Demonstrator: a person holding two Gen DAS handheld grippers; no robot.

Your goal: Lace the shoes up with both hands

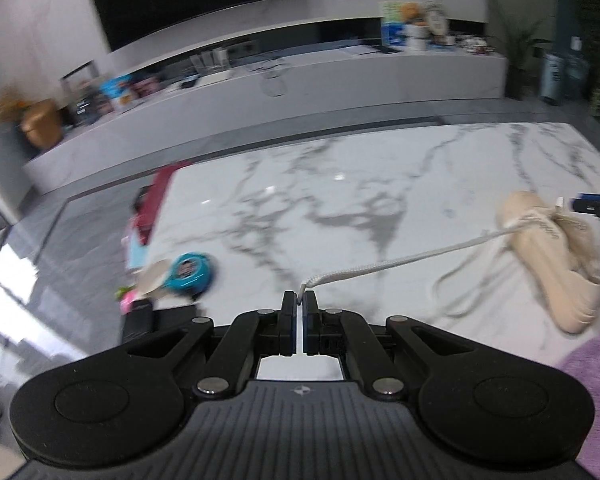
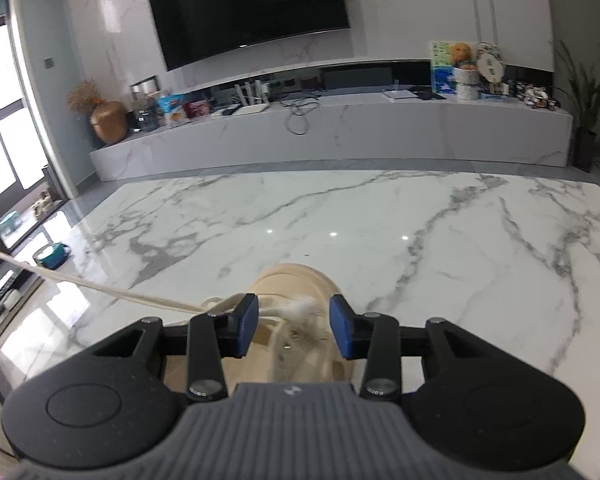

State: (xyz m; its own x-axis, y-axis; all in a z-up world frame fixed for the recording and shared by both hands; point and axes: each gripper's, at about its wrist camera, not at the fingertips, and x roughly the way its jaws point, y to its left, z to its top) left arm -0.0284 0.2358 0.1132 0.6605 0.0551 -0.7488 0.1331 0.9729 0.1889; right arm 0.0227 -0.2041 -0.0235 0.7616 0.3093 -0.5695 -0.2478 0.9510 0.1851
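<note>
**Desk:** Two grippers, one shoe. What is the state of play?

**Photographer:** The left gripper (image 1: 299, 300) is clamped on the end of a flat cream lace (image 1: 400, 262), drawn in a straight line from the beige fabric shoe (image 1: 548, 252) on the white marble tabletop (image 2: 340, 216). The right gripper (image 2: 293, 322) hangs over that shoe with its jaws apart, holding nothing.

**Desk:** Risk?

**Photographer:** Likely the lace slipping, since only its tip sits between the pads, or a hard pull dragging the unpinned shoe sideways. A second strand lies loose beside the shoe and could snag.

**Desk:** Orientation?

**Photographer:** In the right wrist view, the shoe's long axis runs straight away from the right gripper, rounded toe pointing towards the black television (image 2: 248, 8) beyond the shoe.
</note>
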